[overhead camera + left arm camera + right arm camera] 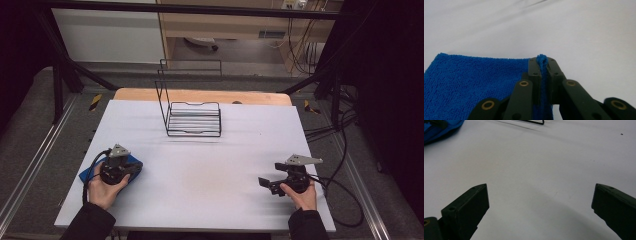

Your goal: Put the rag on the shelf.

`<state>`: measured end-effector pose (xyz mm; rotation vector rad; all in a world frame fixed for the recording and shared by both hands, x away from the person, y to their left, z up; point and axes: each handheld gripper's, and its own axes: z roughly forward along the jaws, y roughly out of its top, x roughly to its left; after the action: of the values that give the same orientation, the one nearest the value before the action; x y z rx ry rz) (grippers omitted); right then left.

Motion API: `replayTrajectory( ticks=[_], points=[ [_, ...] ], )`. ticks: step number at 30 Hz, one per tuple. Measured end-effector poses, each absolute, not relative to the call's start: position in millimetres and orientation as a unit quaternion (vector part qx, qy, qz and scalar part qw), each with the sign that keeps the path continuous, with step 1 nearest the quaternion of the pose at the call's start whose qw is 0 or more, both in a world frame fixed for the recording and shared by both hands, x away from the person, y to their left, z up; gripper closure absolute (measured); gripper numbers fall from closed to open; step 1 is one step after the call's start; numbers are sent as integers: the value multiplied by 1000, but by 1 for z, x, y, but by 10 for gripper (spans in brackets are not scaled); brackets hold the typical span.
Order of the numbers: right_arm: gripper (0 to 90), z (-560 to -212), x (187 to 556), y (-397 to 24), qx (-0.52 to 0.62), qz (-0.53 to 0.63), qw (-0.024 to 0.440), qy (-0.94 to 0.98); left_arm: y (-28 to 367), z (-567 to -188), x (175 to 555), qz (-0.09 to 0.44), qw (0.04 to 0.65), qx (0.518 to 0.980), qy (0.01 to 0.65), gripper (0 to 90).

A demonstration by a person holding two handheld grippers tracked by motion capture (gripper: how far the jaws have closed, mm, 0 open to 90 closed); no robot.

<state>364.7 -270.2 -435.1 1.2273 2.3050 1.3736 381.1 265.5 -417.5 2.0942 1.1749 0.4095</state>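
From the high view, a person's left gripper is resting on a blue cloth at the near left of the white counter, while the right gripper is waiting well apart at the near right; a black wire rack is standing farther back. In the left gripper view, the fingers are clamping a raised fold at the cloth's right edge, the rest spreading leftward. In the right gripper view, the fingers are standing wide apart, the cloth lying far off at upper left.
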Motion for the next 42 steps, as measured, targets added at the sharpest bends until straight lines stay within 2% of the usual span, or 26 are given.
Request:
replayTrajectory(
  ticks=[6, 16, 26, 30, 42],
  points=[
    [18, -435, 365, -270, 413, 464, 95, 778, 242, -407, 375, 142, 375, 805, 437, 832],
    [19, -436, 366, -269, 413, 462, 94, 780, 204, -401, 372, 116, 389, 813, 417, 831],
    [19, -435, 365, -269, 414, 466, 93, 776, 143, -397, 375, 108, 388, 836, 373, 831],
    [20, -435, 365, -269, 413, 467, 93, 776, 116, -401, 384, 105, 383, 841, 368, 831],
    [21, -435, 365, -268, 412, 467, 92, 777, 70, -417, 416, 103, 377, 838, 380, 831]
  ],
)
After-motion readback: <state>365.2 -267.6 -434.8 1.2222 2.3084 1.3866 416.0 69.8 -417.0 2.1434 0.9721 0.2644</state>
